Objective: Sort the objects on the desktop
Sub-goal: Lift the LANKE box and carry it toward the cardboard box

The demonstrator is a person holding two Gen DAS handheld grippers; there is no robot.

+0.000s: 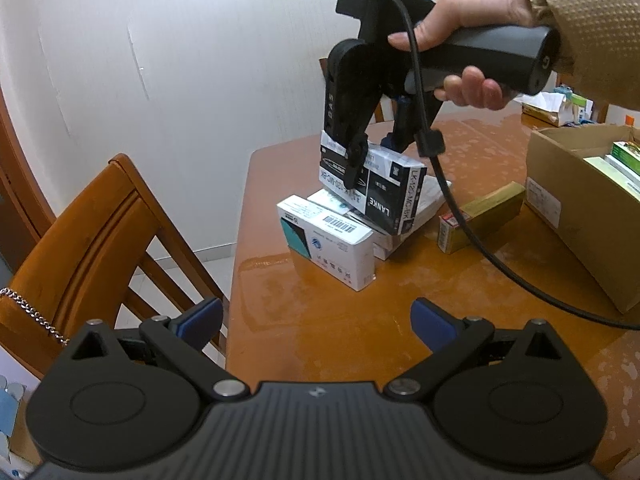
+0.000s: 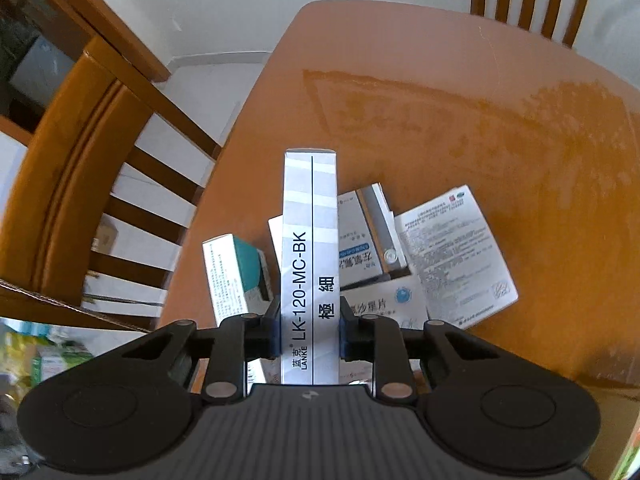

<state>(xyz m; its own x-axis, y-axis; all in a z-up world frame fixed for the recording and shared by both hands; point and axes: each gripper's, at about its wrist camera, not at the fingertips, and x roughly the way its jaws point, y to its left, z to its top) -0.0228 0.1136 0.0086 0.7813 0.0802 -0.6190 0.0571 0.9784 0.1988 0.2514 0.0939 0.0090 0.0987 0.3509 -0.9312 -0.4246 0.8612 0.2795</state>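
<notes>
My right tool (image 2: 307, 326) is clamped on the narrow black-and-white LANKE box (image 2: 310, 264), its blue pads pressing the two long sides. I took it by the narrow width because that is the span the jaws can close around. It sits above the pile of white cartons (image 2: 372, 240) near the corner of the surface (image 2: 500, 128); whether it has cleared the pile I cannot tell. Its spine reads "LK-120-MC-BK" with "LANKE" beneath.

My left tool (image 1: 316, 322) hangs back over the near edge with its jaws apart and nothing between them — out of the way, I judge, while the right one works. A teal-and-white carton (image 1: 328, 240) carries a barcode sticker too small to read. The cardboard box (image 1: 576, 200) already holds some packs, so I expect the LANKE box belongs there.
</notes>
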